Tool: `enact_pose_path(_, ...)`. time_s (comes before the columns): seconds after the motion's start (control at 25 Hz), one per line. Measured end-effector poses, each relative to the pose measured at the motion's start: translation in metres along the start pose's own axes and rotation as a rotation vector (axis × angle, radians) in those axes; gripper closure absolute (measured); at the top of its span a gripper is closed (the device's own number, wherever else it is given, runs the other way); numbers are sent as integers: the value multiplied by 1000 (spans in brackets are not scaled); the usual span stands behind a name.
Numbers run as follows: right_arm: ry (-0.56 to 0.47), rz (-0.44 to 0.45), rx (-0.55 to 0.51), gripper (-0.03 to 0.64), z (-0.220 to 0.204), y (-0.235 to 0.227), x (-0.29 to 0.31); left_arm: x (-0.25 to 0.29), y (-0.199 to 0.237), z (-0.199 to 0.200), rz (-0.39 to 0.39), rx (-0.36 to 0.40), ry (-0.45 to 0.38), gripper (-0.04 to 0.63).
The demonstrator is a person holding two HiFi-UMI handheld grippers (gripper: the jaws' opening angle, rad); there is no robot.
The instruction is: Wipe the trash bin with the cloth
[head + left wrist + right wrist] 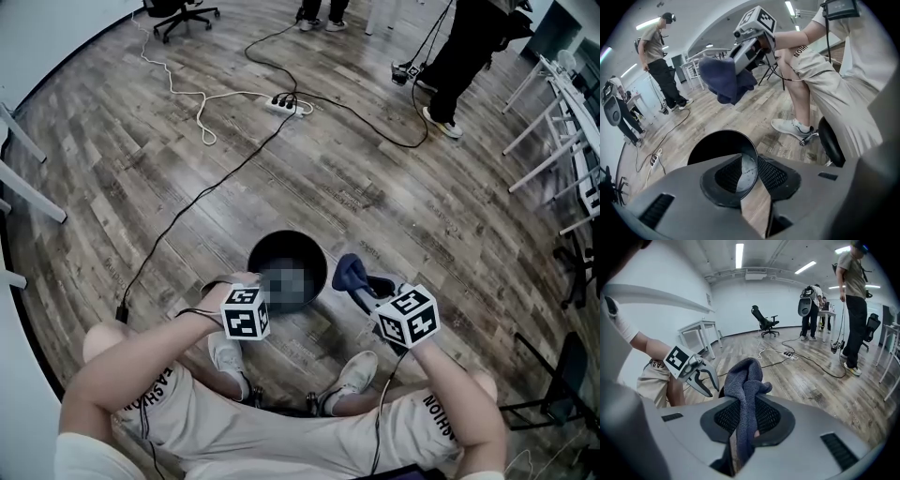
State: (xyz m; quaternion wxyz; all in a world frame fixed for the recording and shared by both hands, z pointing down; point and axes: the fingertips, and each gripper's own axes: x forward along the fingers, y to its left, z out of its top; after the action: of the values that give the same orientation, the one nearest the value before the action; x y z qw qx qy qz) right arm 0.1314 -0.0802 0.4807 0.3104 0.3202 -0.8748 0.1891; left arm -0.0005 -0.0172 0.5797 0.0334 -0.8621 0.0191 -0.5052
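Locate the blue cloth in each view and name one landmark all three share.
Head view: cloth right of centre, beside the trash bin.
Left gripper view: cloth upper middle, hanging from the right tongs.
Right gripper view: cloth dead centre, pinched between the jaws.
Shared landmark: white power strip on the floor.

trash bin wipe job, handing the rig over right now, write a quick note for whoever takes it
Left gripper: shut on the trash bin, one jaw inside the rim and one outside, steadying it.
Right gripper: shut on the cloth, which is bunched between the jaws and held in the air beside the bin, not touching it.
The bin stands upright on the wood floor, just ahead of the seated person's feet.
Done: bin gripped, cloth in hand.
Left: bring the cloth to the bin and wipe it; nothing here shows any wiping done so far.
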Motion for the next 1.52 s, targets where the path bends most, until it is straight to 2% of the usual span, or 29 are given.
enact_pose_path(0.16,-5,-4,3,555,1,-1,1,20,-4,-10,1,34,46,497)
enact_pose_path(0.32,24,-16,-18,555,-3,-4,3,41,-1,-1,-21,4,59,485)
enact_pose_path(0.52,52,-35,-61,555,-14,-6,3,49,-11,0,-38,56,89,482)
enact_pose_path(0.68,60,-36,-59,555,-17,-6,3,58,-16,-18,-46,100,150,482)
enact_pose_path(1.0,106,-35,-97,555,-34,-6,9,80,-21,-31,-58,157,209,482)
enact_pose_path(1.16,147,-20,-115,555,-48,-2,19,84,-15,-36,-61,174,224,483)
enact_pose_path(1.4,216,-9,-114,555,-71,-5,38,93,-20,-37,-105,205,241,482)
enact_pose_path(1.52,237,-14,-115,555,-79,-7,45,98,-20,-39,-116,194,242,482)
